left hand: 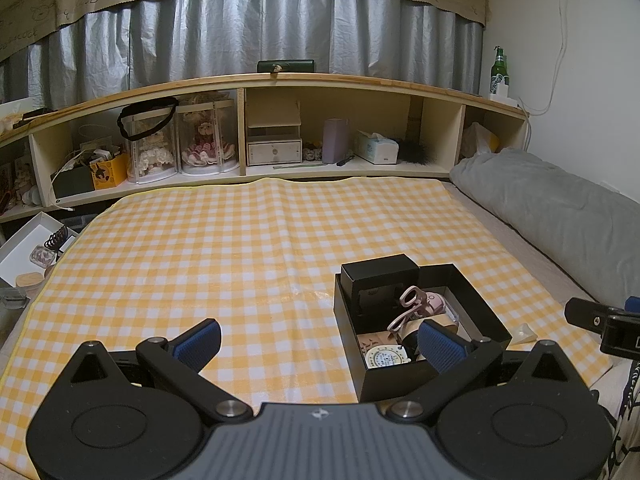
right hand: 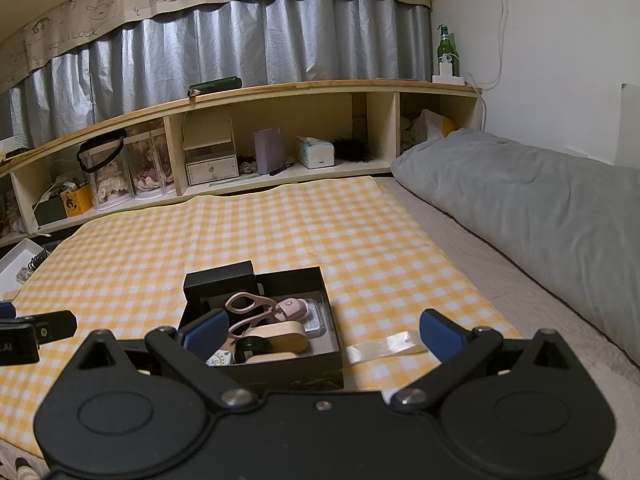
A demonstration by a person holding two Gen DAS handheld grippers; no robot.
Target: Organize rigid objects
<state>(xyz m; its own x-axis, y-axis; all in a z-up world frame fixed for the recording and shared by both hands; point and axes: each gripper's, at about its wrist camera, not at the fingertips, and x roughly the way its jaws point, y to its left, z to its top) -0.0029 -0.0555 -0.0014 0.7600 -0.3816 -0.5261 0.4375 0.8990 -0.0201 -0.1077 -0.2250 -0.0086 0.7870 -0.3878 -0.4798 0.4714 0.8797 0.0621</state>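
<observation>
1. Left gripper (left hand: 320,340): fingers spread wide, pinching nothing
2. Right gripper (right hand: 320,334): fingers likewise spread, empty
3. Black box (right hand: 280,368) of small items sits between the right gripper's fingers, behind the left's right fingertip

My left gripper (left hand: 318,346) is matte black, with two round disc housings, angular linkage arms and silver pivot screws. A grey ribbed plate with a small white mark sits at its centre. My right gripper (right hand: 320,334) matches, all black in the middle. My fingertips (left hand: 438,346) carry blue ribbed pads.
</observation>
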